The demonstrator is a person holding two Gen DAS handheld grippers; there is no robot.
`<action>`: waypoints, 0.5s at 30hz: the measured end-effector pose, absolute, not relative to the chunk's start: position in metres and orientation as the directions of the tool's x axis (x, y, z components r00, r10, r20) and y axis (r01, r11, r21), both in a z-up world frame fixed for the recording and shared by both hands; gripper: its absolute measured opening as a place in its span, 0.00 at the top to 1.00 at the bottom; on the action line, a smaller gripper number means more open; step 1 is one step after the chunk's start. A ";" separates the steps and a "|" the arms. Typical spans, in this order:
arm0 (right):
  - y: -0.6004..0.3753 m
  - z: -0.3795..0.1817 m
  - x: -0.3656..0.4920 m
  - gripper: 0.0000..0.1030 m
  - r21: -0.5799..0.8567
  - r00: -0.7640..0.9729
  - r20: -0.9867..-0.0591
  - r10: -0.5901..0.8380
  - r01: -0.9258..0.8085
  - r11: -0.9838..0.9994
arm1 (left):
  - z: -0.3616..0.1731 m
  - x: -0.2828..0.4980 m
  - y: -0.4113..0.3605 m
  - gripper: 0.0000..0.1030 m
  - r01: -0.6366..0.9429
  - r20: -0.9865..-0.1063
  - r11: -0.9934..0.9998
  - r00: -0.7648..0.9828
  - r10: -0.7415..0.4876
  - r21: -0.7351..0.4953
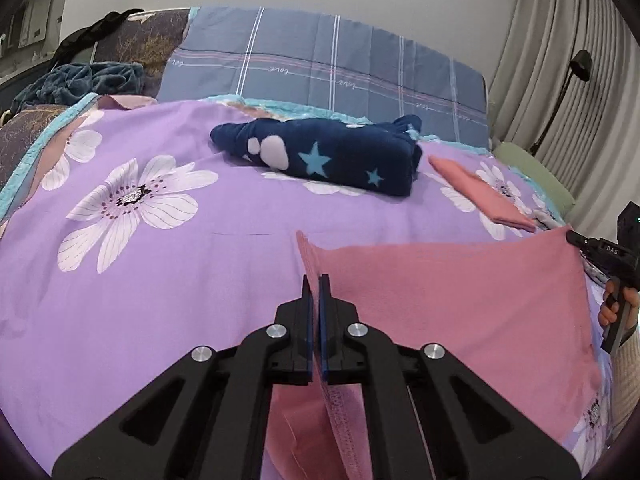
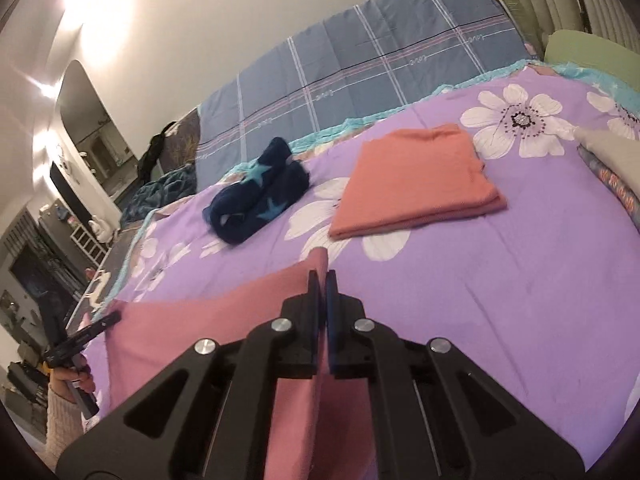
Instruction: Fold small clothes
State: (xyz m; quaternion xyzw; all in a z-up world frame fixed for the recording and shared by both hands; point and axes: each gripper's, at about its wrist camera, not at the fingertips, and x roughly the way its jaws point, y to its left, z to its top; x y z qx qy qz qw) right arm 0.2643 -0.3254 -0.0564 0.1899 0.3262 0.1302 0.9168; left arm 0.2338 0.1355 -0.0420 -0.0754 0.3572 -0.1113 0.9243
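Observation:
A pink cloth (image 1: 460,300) hangs stretched between my two grippers above the purple flowered bedspread (image 1: 180,272). My left gripper (image 1: 316,280) is shut on its left corner. My right gripper (image 2: 322,276) is shut on its other corner; the pink cloth (image 2: 200,340) stretches away to the left there. The right gripper also shows at the right edge of the left wrist view (image 1: 572,237), and the left gripper at the left of the right wrist view (image 2: 114,317).
A folded navy fleece with stars (image 1: 320,156) lies mid-bed, also in the right wrist view (image 2: 256,204). A folded salmon garment (image 2: 416,180) lies to its right. A blue plaid quilt (image 1: 320,60) stands at the back. More folded fabric (image 2: 612,164) lies far right.

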 end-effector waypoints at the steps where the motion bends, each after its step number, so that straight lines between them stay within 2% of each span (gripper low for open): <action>1: -0.324 -0.068 0.276 0.95 0.424 0.728 -0.586 0.354 -0.097 0.901 | -0.051 0.242 0.134 0.96 0.143 -0.661 0.971 0.712 -0.236 -0.193; 2: -0.323 -0.078 0.283 0.93 0.408 0.708 -0.621 0.335 -0.073 0.910 | -0.059 0.247 0.134 0.96 0.124 -0.679 0.979 0.706 -0.204 -0.165; 3: -0.323 -0.090 0.288 0.87 0.391 0.683 -0.662 0.308 -0.036 0.920 | -0.072 0.253 0.135 0.90 0.095 -0.710 0.986 0.684 -0.165 -0.138; 5: -0.328 -0.107 0.289 0.83 0.416 0.642 -0.700 0.312 0.011 0.909 | -0.088 0.258 0.141 0.82 0.061 -0.750 0.985 0.642 -0.161 -0.160; 8: -0.338 -0.103 0.267 0.78 0.437 0.664 -0.675 0.323 0.007 0.899 | -0.078 0.241 0.155 0.56 0.036 -0.709 0.974 0.680 -0.189 -0.226; 11: -0.348 -0.092 0.240 0.76 0.426 0.677 -0.664 0.318 -0.007 0.905 | -0.059 0.214 0.155 0.55 0.056 -0.693 0.982 0.702 -0.166 -0.178; 14: -0.355 -0.088 0.208 0.75 0.418 0.677 -0.662 0.321 -0.021 0.908 | -0.046 0.183 0.142 0.55 0.117 -0.680 0.977 0.703 -0.208 -0.178; 15: -0.355 -0.088 0.196 0.75 0.415 0.673 -0.665 0.324 -0.027 0.909 | -0.044 0.176 0.136 0.52 0.136 -0.678 0.976 0.703 -0.216 -0.171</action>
